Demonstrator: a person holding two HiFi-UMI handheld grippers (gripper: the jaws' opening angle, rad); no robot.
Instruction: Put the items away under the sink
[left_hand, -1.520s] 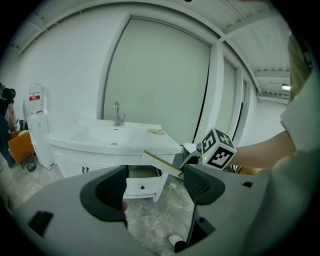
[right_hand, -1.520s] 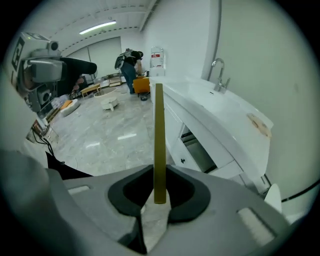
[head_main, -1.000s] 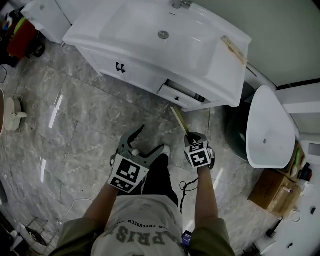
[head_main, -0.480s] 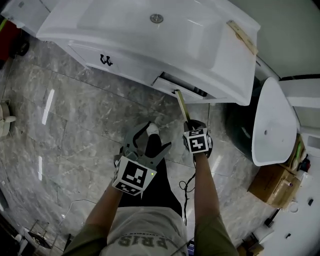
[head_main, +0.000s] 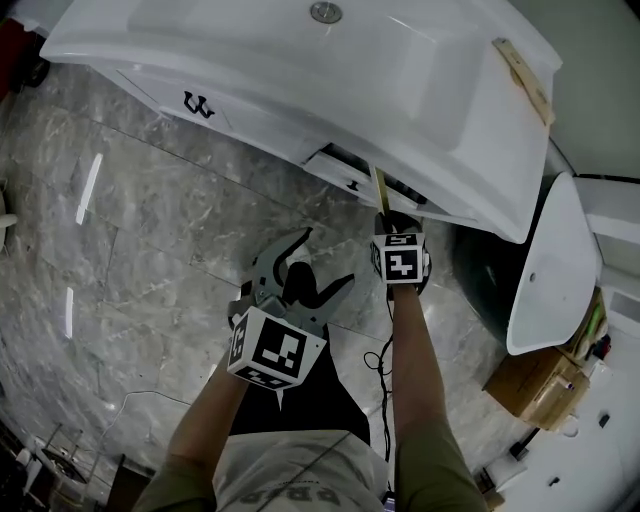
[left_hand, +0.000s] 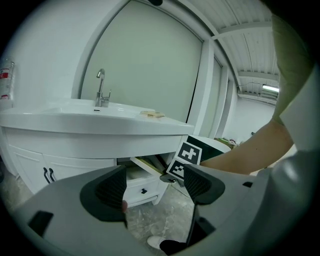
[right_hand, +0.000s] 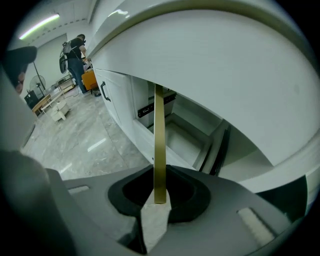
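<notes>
Now the left gripper (left_hand: 156, 185) hangs empty, jaws apart, while the right gripper (right_hand: 159, 192), tilted downward on an outstretched forearm, is clamped on the near end of a thin flat slat (right_hand: 159, 140) (wood, by its look). Its far end aims at the open drawer (right_hand: 185, 140) under the washbasin (head_main: 400, 90), so stowing is in hand. Next it likely needs lowering in, then release.

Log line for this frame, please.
right gripper: shut on flat strip | strip: aimed at open drawer | left gripper: open, empty
</notes>
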